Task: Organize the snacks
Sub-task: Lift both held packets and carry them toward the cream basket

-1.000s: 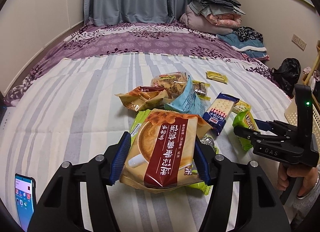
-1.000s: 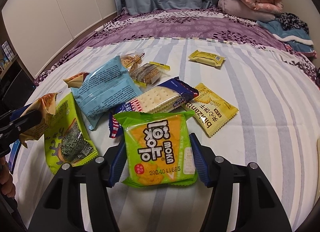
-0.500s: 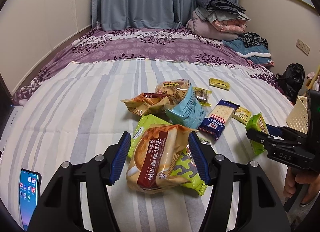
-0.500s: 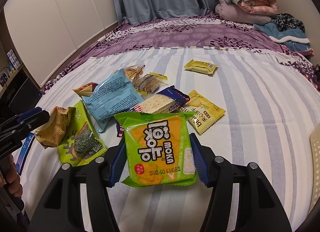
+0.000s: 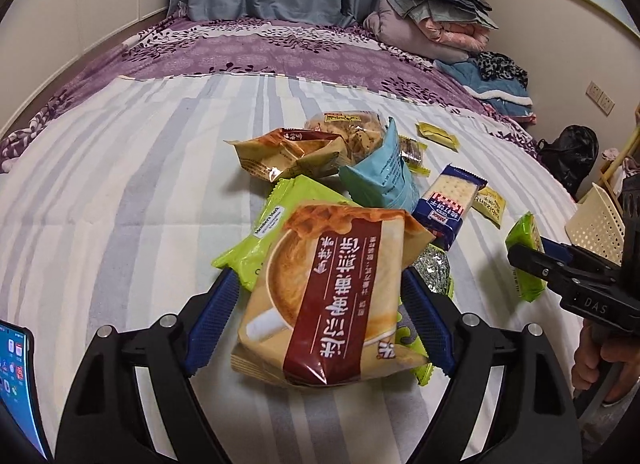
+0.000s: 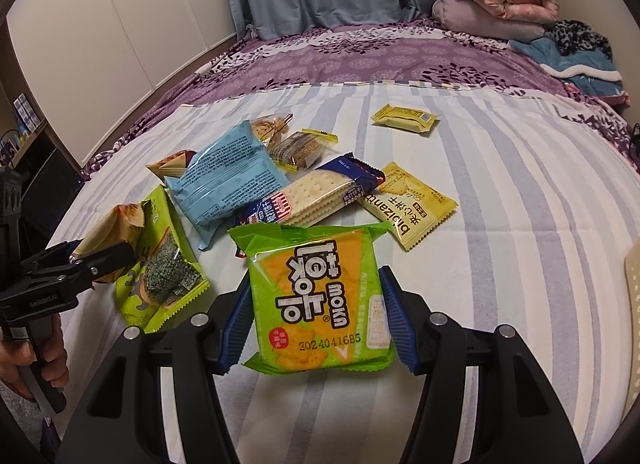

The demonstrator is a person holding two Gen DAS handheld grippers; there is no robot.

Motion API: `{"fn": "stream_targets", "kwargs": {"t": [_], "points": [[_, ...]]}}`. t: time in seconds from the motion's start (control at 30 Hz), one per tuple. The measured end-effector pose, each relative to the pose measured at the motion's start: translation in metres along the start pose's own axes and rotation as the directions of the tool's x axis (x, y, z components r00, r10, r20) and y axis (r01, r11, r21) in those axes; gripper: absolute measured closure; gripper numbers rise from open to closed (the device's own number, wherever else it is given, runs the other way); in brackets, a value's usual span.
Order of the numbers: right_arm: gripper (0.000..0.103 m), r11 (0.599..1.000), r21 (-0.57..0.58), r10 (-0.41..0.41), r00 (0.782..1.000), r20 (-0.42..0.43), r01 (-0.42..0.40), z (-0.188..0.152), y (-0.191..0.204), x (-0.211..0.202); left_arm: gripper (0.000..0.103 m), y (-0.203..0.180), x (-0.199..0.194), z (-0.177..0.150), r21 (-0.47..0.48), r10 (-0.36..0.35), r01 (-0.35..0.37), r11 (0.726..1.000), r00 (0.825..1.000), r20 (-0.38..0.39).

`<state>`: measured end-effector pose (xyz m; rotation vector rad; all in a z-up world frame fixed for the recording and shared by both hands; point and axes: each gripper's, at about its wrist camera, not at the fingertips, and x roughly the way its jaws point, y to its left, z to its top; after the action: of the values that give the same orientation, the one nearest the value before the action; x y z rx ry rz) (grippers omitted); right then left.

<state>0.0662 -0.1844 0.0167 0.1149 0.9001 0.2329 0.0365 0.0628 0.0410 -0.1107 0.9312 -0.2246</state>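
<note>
Left gripper (image 5: 320, 316): our jaws are opening, the coffee-print snack pack (image 5: 324, 296) sits between them, lying partly on the green seaweed pack (image 5: 276, 228) on the striped bedsheet (image 5: 120, 184); the left pad stands clear of it, contact at the right pad we cannot tell. Right gripper (image 6: 318, 320): clamped on the green moka cracker pack (image 6: 320, 300), held above the sheet. The rest of the pile is just beyond: blue pack (image 6: 224, 184), soda cracker pack (image 6: 316, 192), yellow bibizan pack (image 6: 412, 204). Cream basket (image 5: 596, 220) sits at the right edge, phone (image 5: 16, 380) at lower left.
</note>
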Motion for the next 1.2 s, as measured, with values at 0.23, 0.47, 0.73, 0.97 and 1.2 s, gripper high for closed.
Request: {"fn": "stream_targets", "kwargs": {"t": [0.23, 0.47, 0.73, 0.97, 1.2], "points": [[0.044, 1.0, 0.003, 0.003, 1.0, -0.004, -0.003, -0.003, 0.0, 0.0, 0.035, -0.003, -0.014, -0.004, -0.013, 0.043, -0.043, 0.999, 0.998, 0.035], [0.044, 1.0, 0.015, 0.017, 1.0, 0.009, -0.017, -0.005, -0.002, -0.005, 0.042, -0.013, -0.042, -0.006, 0.005, 0.112, -0.113, 0.994, 0.989, 0.101], [0.044, 0.999, 0.033, 0.03, 0.999, 0.038, -0.031, -0.008, -0.01, -0.017, 0.043, -0.028, -0.066, 0.0, 0.022, 0.109, -0.113, 0.993, 0.983, 0.15], [0.044, 0.997, 0.061, 0.039, 0.996, 0.079, -0.043, -0.008, -0.018, -0.035, 0.043, -0.052, -0.079, 0.002, 0.062, 0.081, -0.093, 0.994, 0.981, 0.174], [0.044, 0.994, 0.093, 0.04, 0.99, 0.137, -0.053, -0.01, -0.033, -0.062, 0.043, -0.082, -0.086, 0.005, 0.112, 0.049, -0.071, 0.991, 0.981, 0.189]]}}
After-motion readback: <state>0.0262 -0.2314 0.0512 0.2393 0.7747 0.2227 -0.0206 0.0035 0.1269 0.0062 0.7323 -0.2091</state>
